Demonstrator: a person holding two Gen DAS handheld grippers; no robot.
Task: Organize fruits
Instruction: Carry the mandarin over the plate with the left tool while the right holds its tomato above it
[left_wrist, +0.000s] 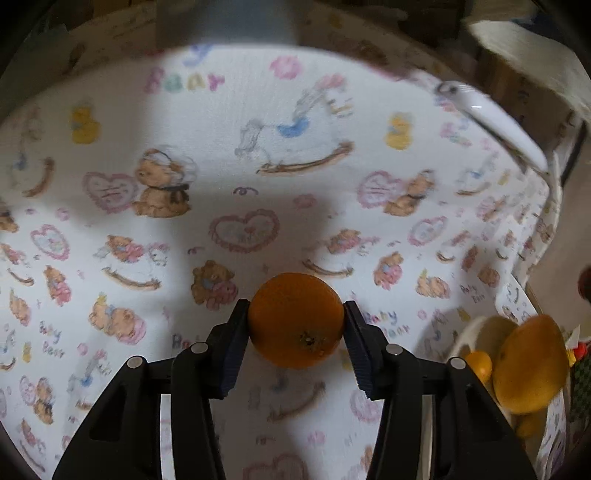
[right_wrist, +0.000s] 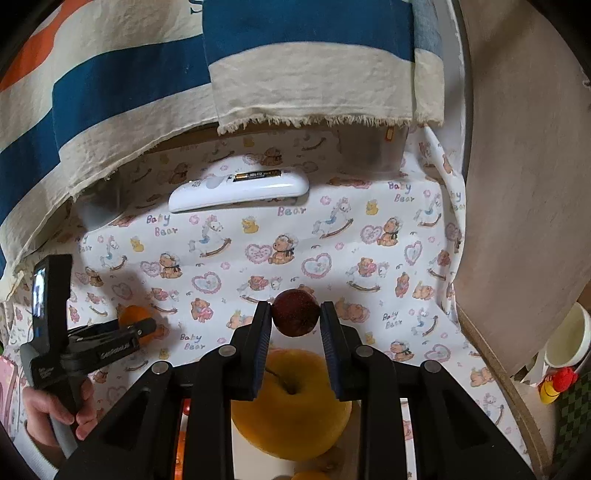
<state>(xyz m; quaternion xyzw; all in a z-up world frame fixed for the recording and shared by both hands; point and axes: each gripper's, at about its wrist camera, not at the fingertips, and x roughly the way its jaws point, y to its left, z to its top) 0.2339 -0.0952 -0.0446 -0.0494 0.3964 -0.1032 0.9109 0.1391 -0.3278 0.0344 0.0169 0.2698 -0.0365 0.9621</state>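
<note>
My left gripper (left_wrist: 295, 317) is shut on an orange (left_wrist: 295, 319) and holds it just above the bear-print cloth (left_wrist: 258, 110). In the right wrist view the left gripper (right_wrist: 144, 328) shows at the left with the orange (right_wrist: 131, 314) in it. My right gripper (right_wrist: 295, 314) is shut on a small dark red fruit (right_wrist: 295, 312). Below it lies a big yellow apple (right_wrist: 291, 410) with small oranges beside it. The same yellow apple (left_wrist: 528, 365) sits in a white bowl (left_wrist: 465, 332) at the lower right of the left wrist view.
A white remote-like device (right_wrist: 240, 188) lies at the back of the cloth (right_wrist: 332, 258). A striped blue and cream fabric (right_wrist: 184, 74) hangs behind. A brown board (right_wrist: 524, 184) stands at the right, with a white cup (right_wrist: 569, 336) and a red-yellow toy (right_wrist: 557, 384) beyond it.
</note>
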